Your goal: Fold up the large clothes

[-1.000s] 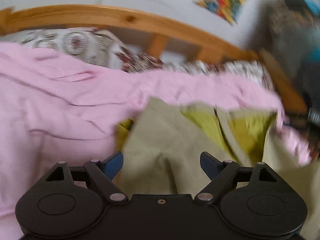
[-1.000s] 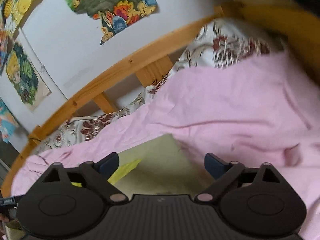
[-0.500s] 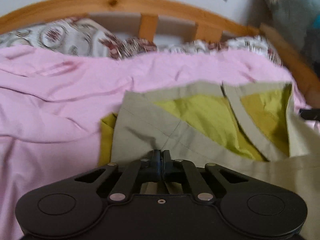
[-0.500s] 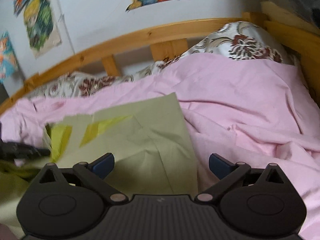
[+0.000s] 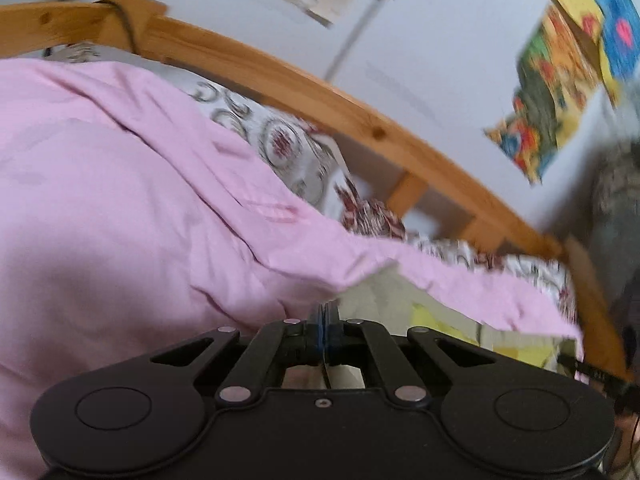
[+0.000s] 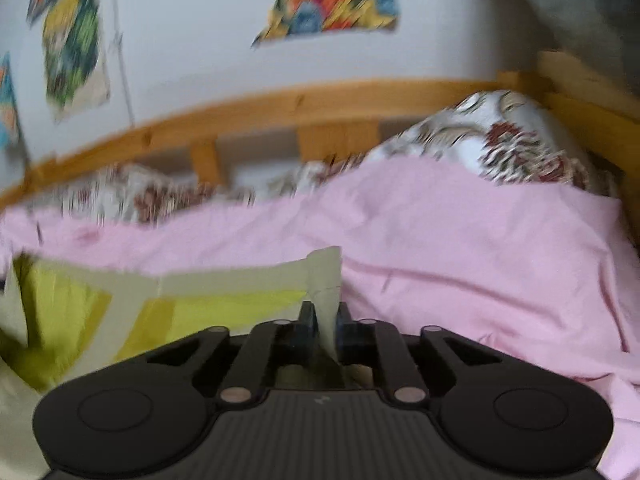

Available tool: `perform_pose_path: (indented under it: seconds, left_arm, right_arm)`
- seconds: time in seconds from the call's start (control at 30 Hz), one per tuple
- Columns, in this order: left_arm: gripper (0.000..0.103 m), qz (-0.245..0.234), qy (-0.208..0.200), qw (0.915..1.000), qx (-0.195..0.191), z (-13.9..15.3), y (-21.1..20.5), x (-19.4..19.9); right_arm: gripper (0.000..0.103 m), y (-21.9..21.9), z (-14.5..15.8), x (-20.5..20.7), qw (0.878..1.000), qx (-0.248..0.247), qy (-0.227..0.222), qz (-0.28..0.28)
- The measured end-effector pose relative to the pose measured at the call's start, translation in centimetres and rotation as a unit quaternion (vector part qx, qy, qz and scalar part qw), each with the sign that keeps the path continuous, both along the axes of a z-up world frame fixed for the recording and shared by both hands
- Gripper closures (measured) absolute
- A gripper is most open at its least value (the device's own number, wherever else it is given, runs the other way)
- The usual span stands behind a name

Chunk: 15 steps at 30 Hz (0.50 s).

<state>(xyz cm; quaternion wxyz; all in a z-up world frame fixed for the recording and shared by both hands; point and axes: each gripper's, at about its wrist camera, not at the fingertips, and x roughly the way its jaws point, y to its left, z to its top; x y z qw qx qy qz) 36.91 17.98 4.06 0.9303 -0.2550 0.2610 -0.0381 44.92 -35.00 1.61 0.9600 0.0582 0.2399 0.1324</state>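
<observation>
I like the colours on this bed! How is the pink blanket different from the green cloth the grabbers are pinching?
The pink blanket is one plain colour; the green cloth has pale green and bright yellow-green parts. The pink blanket spreads wide over the bed; much less of the green cloth shows, lying on top of it. No gripper holds the pink blanket; the right gripper is closing on a fold of the green cloth. Both are soft and wrinkled.

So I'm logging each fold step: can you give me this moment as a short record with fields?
surface: pink bedcover on a wooden-framed bed
garment: khaki garment with yellow-green lining, lying on the bedcover
left gripper: shut, garment edge seemingly pinched
right gripper: jaws closing on a garment corner standing between them
behind: patterned pillow, colourful pictures on the wall
</observation>
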Motion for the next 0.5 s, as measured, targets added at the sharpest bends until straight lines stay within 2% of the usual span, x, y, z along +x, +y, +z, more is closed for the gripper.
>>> perform_pose_path:
  seconds: [0.03,0.13,0.2,0.23,0.3,0.33,0.37,0.4,0.43,0.47,0.5]
  left_arm:
    - [0.103,0.005,0.008,0.9999,-0.005,-0.3,0.2,0.2]
    - [0.103,-0.001,0.033,0.9993,0.015,-1.5,-0.6,1.1]
    - [0.103,-0.006,0.038,0.9992,0.013,-1.7,-1.3,1.4]
    - [0.101,-0.015,0.039,0.999,0.017,-1.7,-1.5,1.5]
    - [0.087,-0.029,0.029,0.9977,0.055,-0.9,-2.4,1.4]
    - [0.075,-0.036,0.022,0.9967,0.07,-0.4,-2.8,1.2]
    - [0.061,-0.045,0.012,0.9953,0.085,0.2,-3.1,1.1]
    - [0.054,-0.054,-0.001,0.9936,0.099,0.8,-3.5,1.0]
    - [0.042,-0.067,-0.015,0.9915,0.11,1.4,-3.9,0.9]
    - [0.036,-0.084,-0.025,0.9892,0.117,1.9,-4.3,0.9]
    - [0.035,-0.106,-0.029,0.9864,0.122,2.3,-4.9,1.1]
  right_arm:
    - [0.095,-0.6,0.3,0.0,1.0,0.014,-0.006,-0.013]
    - [0.1,-2.6,0.5,0.6,0.996,0.067,0.002,-0.062]
    - [0.098,-4.0,-0.7,1.8,0.99,0.112,0.053,-0.069]
    - [0.094,-3.9,-1.1,1.9,0.99,0.101,0.068,-0.068]
    - [0.08,-3.3,-1.2,1.4,0.995,0.05,0.056,-0.061]
    - [0.057,-2.9,-0.8,0.8,0.998,0.027,0.042,-0.042]
    - [0.045,-2.5,-0.4,0.2,0.999,0.012,0.028,-0.024]
    - [0.034,-1.9,0.1,-0.4,1.0,-0.008,0.011,-0.003]
    - [0.033,-1.2,0.8,-0.9,0.999,-0.03,-0.004,0.022]
    - [0.031,-0.5,1.4,-1.2,0.998,-0.048,-0.014,0.05]
    - [0.024,0.3,1.9,-1.4,0.995,-0.059,-0.02,0.079]
